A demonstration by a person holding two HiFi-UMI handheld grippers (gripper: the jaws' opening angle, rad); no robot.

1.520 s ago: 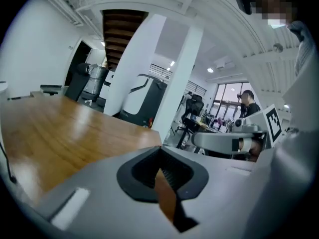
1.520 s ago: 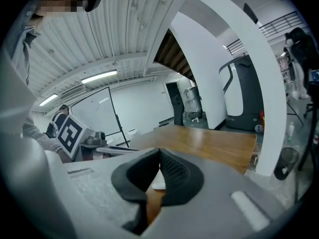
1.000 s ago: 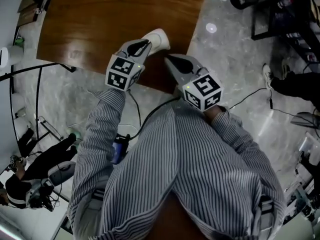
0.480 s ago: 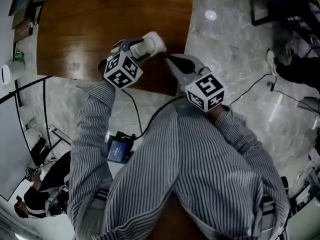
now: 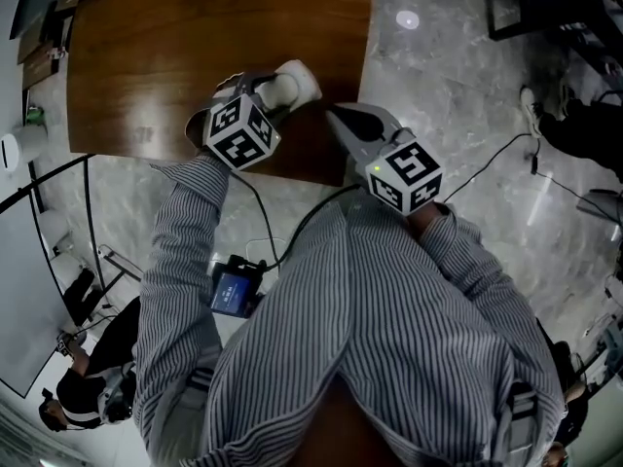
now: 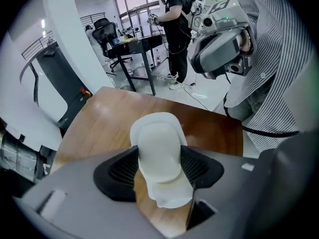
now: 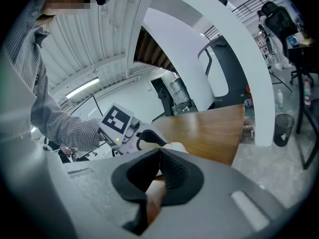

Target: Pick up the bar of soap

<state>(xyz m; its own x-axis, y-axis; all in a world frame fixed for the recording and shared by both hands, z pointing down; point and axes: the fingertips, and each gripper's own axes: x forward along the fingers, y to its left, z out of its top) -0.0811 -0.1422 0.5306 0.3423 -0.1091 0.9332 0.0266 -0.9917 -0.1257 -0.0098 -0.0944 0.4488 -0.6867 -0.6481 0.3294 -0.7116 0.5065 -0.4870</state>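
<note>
The white bar of soap (image 5: 295, 79) rests on the brown wooden table (image 5: 185, 37) near its front right corner. My left gripper (image 5: 278, 88) reaches over the table edge, and its jaws are opening with the soap (image 6: 159, 151) between them. The black pads (image 6: 119, 171) flank the soap's two sides closely; I see no squeeze. My right gripper (image 5: 333, 117) hovers just right of the soap, over the table's corner, and its jaws are shut with nothing between them (image 7: 160, 158). In the right gripper view the soap (image 7: 175, 147) peeks out behind the pads, beside the left gripper (image 7: 142, 136).
Grey marble floor surrounds the table, with black cables (image 5: 487, 178) across it. A small device with a blue screen (image 5: 234, 293) hangs by my left hip. A person (image 5: 92, 397) is at the lower left, and another stands by a black desk (image 6: 174, 24).
My left gripper went forward from behind the soap until the bar stood between its jaws, which parted from shut to wide. The right gripper barely moved.
</note>
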